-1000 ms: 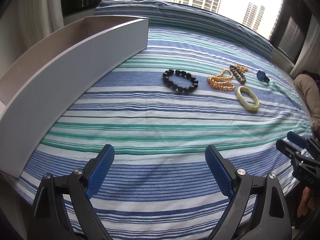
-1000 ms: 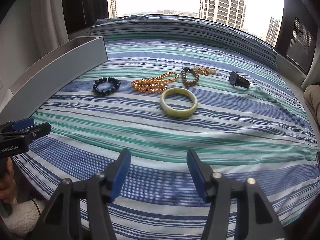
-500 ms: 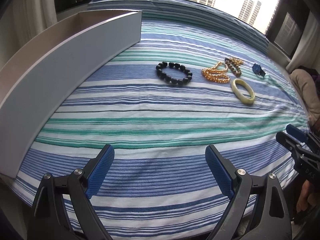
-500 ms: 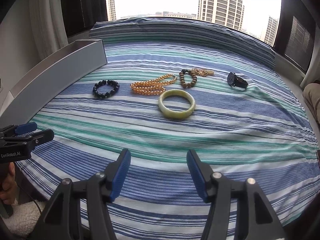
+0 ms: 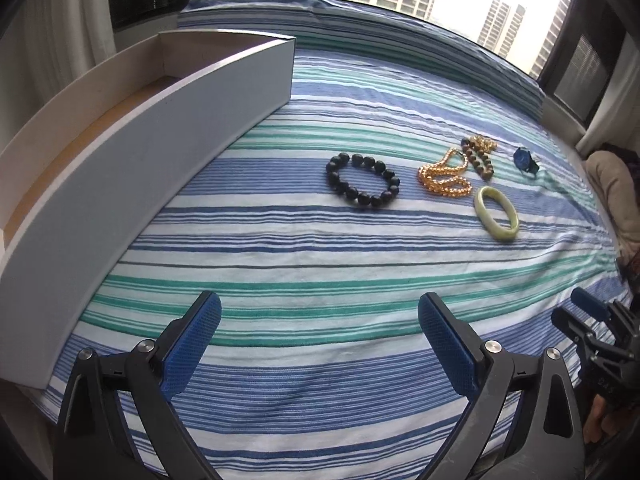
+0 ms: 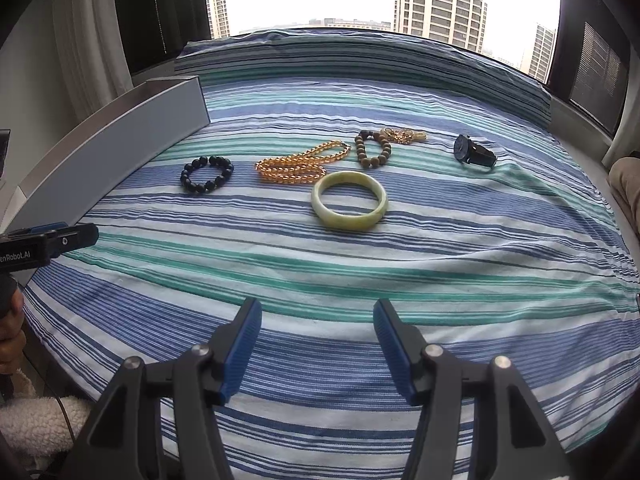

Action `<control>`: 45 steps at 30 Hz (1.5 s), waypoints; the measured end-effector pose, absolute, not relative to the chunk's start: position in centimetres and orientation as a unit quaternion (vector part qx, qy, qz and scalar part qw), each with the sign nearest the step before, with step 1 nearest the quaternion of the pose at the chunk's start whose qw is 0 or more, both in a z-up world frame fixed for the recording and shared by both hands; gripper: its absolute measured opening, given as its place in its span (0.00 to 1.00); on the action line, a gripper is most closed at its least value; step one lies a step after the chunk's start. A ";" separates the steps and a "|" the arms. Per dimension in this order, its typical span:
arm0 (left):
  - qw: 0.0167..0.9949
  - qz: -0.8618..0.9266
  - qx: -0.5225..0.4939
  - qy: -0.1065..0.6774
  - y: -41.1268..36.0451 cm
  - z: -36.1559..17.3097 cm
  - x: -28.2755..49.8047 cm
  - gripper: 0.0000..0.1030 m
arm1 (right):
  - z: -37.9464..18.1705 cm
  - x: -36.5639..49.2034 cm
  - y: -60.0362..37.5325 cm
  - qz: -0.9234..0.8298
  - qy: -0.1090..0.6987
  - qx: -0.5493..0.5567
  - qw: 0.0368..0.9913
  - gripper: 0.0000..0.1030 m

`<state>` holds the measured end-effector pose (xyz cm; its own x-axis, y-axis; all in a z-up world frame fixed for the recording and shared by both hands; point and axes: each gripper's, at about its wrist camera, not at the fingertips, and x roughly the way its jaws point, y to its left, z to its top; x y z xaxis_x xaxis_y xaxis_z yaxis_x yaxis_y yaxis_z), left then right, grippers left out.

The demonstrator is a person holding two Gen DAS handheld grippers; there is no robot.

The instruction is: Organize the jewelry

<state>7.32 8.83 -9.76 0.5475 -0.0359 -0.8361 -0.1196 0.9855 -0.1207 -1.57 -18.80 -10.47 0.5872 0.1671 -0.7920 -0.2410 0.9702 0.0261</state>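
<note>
On the striped cloth lie a black bead bracelet point(image 5: 362, 181) point(image 6: 207, 173), an amber bead necklace point(image 5: 444, 178) point(image 6: 298, 166), a brown bead bracelet point(image 5: 478, 159) point(image 6: 372, 149), a gold chain point(image 6: 404, 135), a pale green bangle point(image 5: 496, 213) point(image 6: 349, 201) and a dark watch point(image 5: 526, 160) point(image 6: 474, 152). A long white open box point(image 5: 132, 152) point(image 6: 120, 136) stands at the left. My left gripper point(image 5: 319, 344) is open and empty, well short of the black bracelet. My right gripper point(image 6: 316, 346) is open and empty, short of the bangle.
The cloth covers a table that ends near both grippers. Windows and dark curtains stand behind. A beige cushion point(image 5: 612, 192) lies at the right edge. The right gripper shows at the right of the left wrist view point(image 5: 592, 332).
Both grippers have moved slightly forward and lower toward the jewelry, so the pieces look closer. Nothing was touched or moved on the cloth.
</note>
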 end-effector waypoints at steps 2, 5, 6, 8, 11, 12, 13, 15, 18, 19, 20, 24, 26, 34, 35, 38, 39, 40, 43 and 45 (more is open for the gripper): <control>0.879 0.019 -0.076 0.470 8.9 -9.2 8.8 0.96 | -10.4 -1.6 -19.0 0.115 0.440 -0.039 0.890 0.58; 0.879 0.018 -0.068 0.471 9.1 -9.1 12.0 0.96 | -10.4 -1.6 -19.4 0.113 0.442 -0.034 0.889 0.58; 0.877 0.018 -0.069 0.474 9.1 -9.3 13.3 0.96 | -10.4 -1.6 -19.5 0.113 0.443 -0.031 0.889 0.58; 0.873 0.024 -0.068 0.482 8.9 -10.1 15.9 0.94 | -10.4 -1.6 -19.8 0.114 0.444 -0.024 0.888 0.58; 0.865 0.040 -0.063 0.496 8.6 -11.9 19.5 0.83 | -10.2 -1.8 -20.3 0.114 0.443 -0.016 0.889 0.58; 0.861 0.044 -0.063 0.502 8.4 -12.6 20.5 0.82 | -10.1 -1.9 -20.6 0.112 0.442 -0.015 0.890 0.58; 0.858 0.046 -0.064 0.507 8.2 -13.3 21.3 0.80 | -10.1 -2.0 -20.8 0.110 0.442 -0.013 0.890 0.58; 0.854 0.050 -0.058 0.515 7.6 -14.6 22.5 0.78 | -10.2 -2.2 -21.4 0.105 0.443 -0.009 0.890 0.58; 0.849 0.074 -0.032 0.522 6.7 -16.1 23.4 0.73 | -10.5 -2.2 -22.4 0.098 0.449 -0.002 0.888 0.58; 0.848 0.079 -0.032 0.523 6.6 -16.5 23.4 0.73 | -10.5 -2.2 -22.7 0.095 0.450 0.001 0.888 0.58; 0.853 0.080 -0.040 0.514 6.7 -16.5 23.2 0.73 | -10.6 -2.2 -23.0 0.092 0.450 0.004 0.888 0.58; 0.863 0.075 -0.038 0.499 6.4 -16.4 22.4 0.56 | -11.2 -1.8 -24.0 0.084 0.457 0.014 0.886 0.58; 0.865 0.066 -0.033 0.496 6.1 -16.2 21.9 0.31 | -11.5 -1.5 -24.2 0.082 0.461 0.019 0.884 0.58; 0.863 0.047 -0.069 0.498 7.1 -15.9 20.0 0.09 | -11.8 -1.0 -24.0 0.092 0.466 0.029 0.880 0.58; 0.863 0.044 -0.076 0.498 7.3 -15.7 19.7 0.09 | -11.8 -0.7 -24.0 0.095 0.469 0.031 0.878 0.58; 0.862 0.032 -0.096 0.496 7.8 -14.8 18.5 0.09 | -11.1 0.5 -24.0 0.108 0.467 0.034 0.877 0.58; 0.863 0.028 -0.101 0.495 8.0 -14.5 18.0 0.09 | -10.7 1.1 -23.9 0.115 0.462 0.033 0.879 0.58; 0.864 0.025 -0.105 0.492 8.0 -14.1 17.6 0.09 | -10.3 1.9 -23.5 0.125 0.458 0.029 0.880 0.58; 0.865 0.021 -0.115 0.487 8.6 -13.0 16.5 0.09 | -9.5 4.9 -21.4 0.180 0.456 0.022 0.872 0.58; 0.865 0.022 -0.121 0.487 9.0 -12.7 15.5 0.09 | -9.4 7.1 -19.4 0.229 0.456 0.026 0.860 0.58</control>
<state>15.48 8.98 -12.67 0.5239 -0.0795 -0.8480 -0.1560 0.9699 -0.1872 7.14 -19.37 -9.39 0.4795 0.4164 -0.7725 -0.3698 0.8942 0.2525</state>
